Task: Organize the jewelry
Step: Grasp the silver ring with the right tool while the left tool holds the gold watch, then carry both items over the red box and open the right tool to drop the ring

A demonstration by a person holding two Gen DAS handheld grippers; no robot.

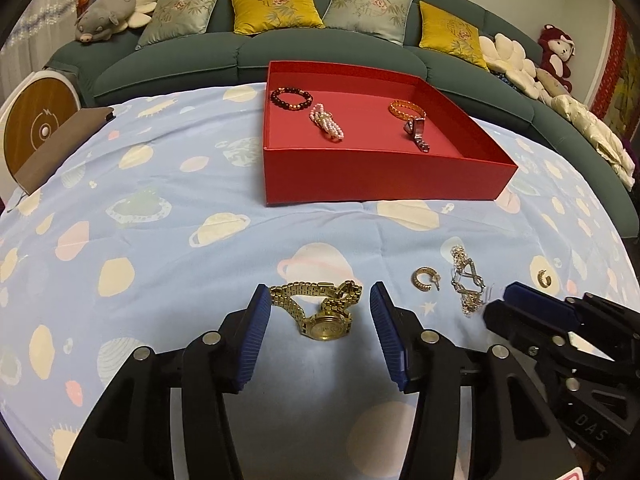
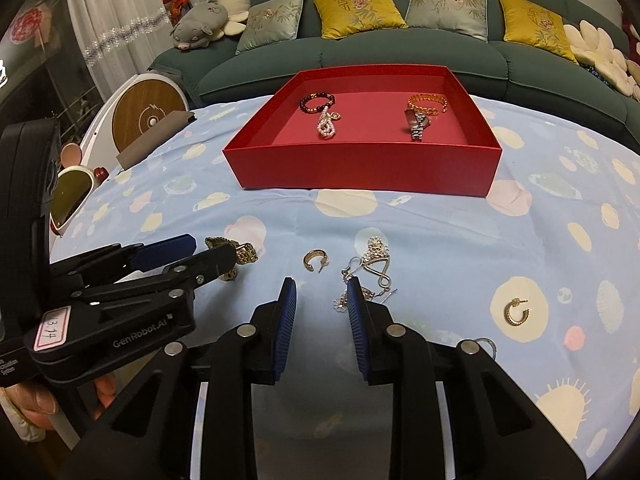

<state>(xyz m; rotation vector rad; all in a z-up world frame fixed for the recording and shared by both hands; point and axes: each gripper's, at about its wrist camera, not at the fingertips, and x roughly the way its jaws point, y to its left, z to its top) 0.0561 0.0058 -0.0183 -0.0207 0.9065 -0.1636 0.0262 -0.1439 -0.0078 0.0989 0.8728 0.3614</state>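
A gold watch (image 1: 320, 310) lies on the blue cloth between the fingers of my open left gripper (image 1: 316, 296), which straddles it without touching. In the right wrist view the watch (image 2: 240, 254) is partly hidden behind the left gripper (image 2: 188, 250). My right gripper (image 2: 322, 288) is open and empty just in front of a tangle of silver chains (image 2: 370, 268). Two gold hoop earrings (image 2: 316, 260) (image 2: 516, 310) lie on the cloth. The red box (image 1: 376, 176) at the back holds a dark bead bracelet (image 1: 291, 98), a pearl bracelet (image 1: 326, 122), an amber bracelet (image 1: 406, 109) and a silver watch (image 1: 418, 132).
A green sofa (image 1: 256, 52) with cushions and plush toys stands behind the table. A round wooden-faced object (image 1: 36, 128) and a brown board (image 1: 60, 146) sit at the table's left edge. A mirror (image 2: 70, 196) stands at the left. A silver ring (image 2: 488, 344) peeks out beside the right gripper.
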